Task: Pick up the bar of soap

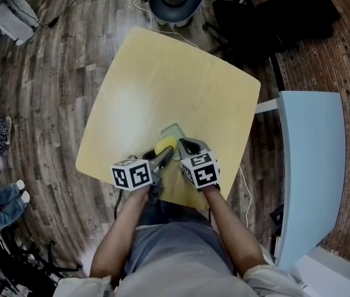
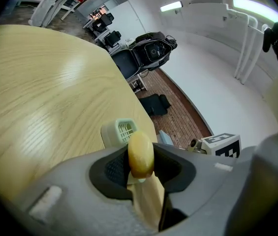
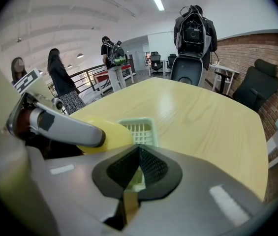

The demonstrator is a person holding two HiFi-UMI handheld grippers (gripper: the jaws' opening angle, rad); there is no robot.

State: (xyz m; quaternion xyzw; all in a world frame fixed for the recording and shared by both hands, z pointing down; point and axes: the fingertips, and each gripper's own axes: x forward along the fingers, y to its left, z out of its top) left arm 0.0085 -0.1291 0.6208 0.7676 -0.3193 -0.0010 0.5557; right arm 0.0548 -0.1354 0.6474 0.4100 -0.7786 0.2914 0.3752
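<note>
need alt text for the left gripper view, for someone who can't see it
A yellow bar of soap stands on edge, pinched between the left gripper's dark jaws, over a light wooden table. Just behind it sits a pale green soap dish; the right gripper's marker cube shows at right.

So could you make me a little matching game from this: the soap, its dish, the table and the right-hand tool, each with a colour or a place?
Things:
1. bar of soap
2. soap dish
3. table
4. right gripper

Descriptions:
A. light wood
B. yellow, pinched between the jaws of the left gripper
C. jaws closed on the dish's near rim
D. pale green, slotted, lying on the table

Pairs: 1-B, 2-D, 3-A, 4-C
</note>
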